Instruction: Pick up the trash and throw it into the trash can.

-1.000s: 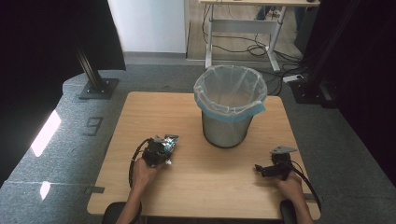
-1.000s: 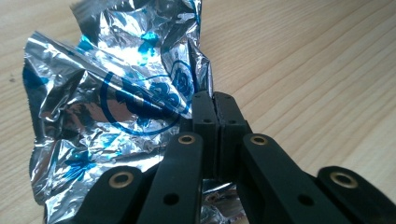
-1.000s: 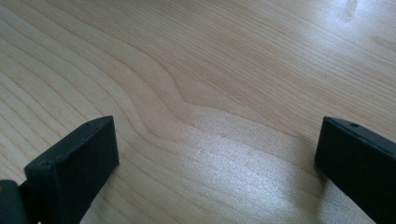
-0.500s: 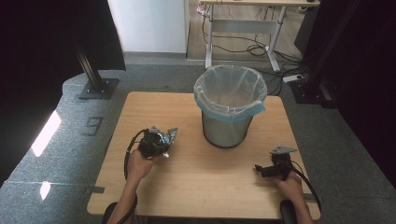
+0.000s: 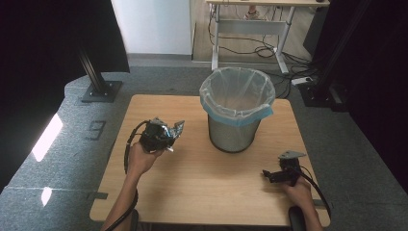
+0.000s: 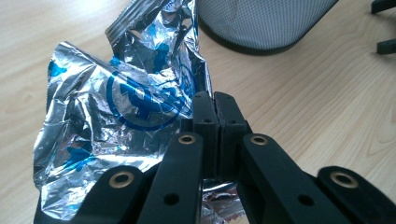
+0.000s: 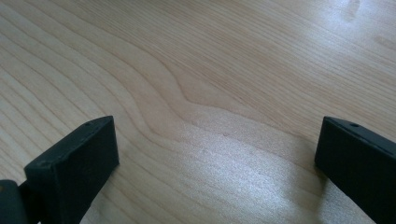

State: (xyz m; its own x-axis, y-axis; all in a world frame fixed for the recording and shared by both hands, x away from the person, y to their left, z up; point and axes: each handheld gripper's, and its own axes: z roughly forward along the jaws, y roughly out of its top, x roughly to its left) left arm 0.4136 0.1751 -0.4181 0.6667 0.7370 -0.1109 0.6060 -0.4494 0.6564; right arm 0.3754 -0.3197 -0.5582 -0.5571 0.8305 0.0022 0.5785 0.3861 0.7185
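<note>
High view: left gripper holds a crinkled silver foil wrapper over the wooden table, left of the lined mesh bin. Left gripper view: jaws pinch the wrapper's edge; blue round logo, unreadable. Right gripper view: right gripper gapes wide over bare woodgrain.

Bin stands upright at the table's far middle, the one tall obstacle. Bare wood runs open across the whole near half, between left gripper and right gripper. Clear lane from the held wrapper toward the bin's wall. Bin mouth open, lined. Strips of free table pass either side of the bin.
</note>
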